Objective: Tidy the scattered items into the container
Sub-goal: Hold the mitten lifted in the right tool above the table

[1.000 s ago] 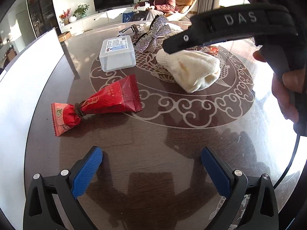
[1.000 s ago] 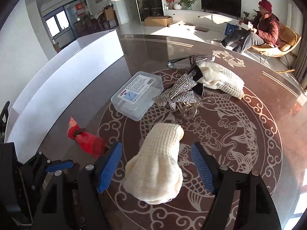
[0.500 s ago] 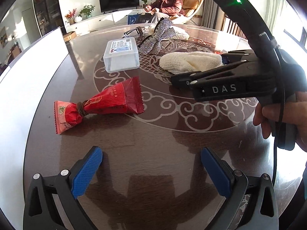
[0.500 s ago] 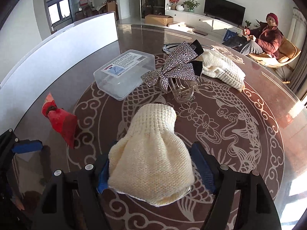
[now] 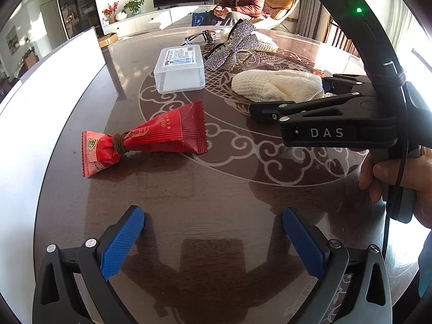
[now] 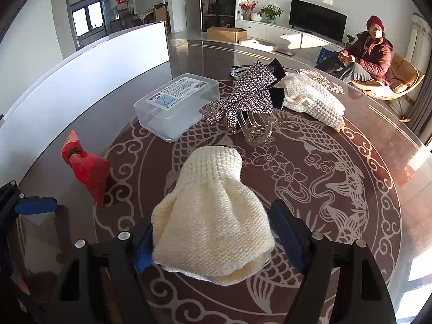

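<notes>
A cream knitted mitten (image 6: 213, 213) lies on the dark patterned table (image 6: 337, 189), with my right gripper (image 6: 213, 224) open around its wide end. Its blue pads (image 6: 286, 232) flank the knit without squeezing it. In the left wrist view that gripper's black frame (image 5: 337, 124) rests low beside the same mitten (image 5: 275, 85). A clear lidded plastic box (image 6: 176, 105) stands behind it. My left gripper (image 5: 213, 240) hangs open over bare table, nothing between its fingers. A red snack packet (image 5: 151, 137) lies ahead of it on the left.
A sequined bow clip (image 6: 248, 94), a clear claw clip (image 6: 256, 129), a second cream knit (image 6: 313, 100) and glasses (image 5: 199, 36) lie behind the box. A white panel (image 5: 40, 94) borders the table's left. A person (image 6: 370, 51) sits in a chair far back.
My right gripper has come down over the cream mitten, whose wide end now lies between its fingers. The left gripper has stayed put.
</notes>
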Action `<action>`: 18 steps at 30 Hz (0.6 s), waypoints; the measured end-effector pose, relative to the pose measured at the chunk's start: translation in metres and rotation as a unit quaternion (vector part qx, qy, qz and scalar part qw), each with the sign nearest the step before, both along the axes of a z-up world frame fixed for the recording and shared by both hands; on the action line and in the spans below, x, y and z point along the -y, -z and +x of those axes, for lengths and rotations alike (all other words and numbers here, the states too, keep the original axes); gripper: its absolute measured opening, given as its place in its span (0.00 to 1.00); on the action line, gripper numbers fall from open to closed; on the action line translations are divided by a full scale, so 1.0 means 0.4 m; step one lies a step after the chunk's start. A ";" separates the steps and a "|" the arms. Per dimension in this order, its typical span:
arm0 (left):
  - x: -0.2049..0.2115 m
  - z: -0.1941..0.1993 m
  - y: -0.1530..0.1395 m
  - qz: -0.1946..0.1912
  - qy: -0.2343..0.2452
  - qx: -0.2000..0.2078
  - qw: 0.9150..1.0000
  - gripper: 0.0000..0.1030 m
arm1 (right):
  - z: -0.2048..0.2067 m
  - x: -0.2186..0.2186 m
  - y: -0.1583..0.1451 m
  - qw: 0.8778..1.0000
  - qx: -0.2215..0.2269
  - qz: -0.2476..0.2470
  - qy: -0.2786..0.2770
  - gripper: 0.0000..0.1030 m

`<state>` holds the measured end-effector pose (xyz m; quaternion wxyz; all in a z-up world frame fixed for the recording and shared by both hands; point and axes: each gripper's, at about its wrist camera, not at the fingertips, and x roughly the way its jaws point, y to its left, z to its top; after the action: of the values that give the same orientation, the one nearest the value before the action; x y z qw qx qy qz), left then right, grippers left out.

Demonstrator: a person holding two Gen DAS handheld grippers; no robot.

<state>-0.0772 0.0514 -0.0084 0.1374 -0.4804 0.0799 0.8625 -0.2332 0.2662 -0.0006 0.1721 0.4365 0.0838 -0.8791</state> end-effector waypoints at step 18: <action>0.001 0.009 0.002 0.001 0.000 -0.004 1.000 1.00 | -0.001 0.000 -0.001 1.000 0.000 0.000 0.000 0.75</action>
<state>-0.0735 0.0512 -0.0093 0.1373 -0.4766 0.0792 0.8647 -0.2335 0.2663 -0.0001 0.1723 0.4366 0.0838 -0.8790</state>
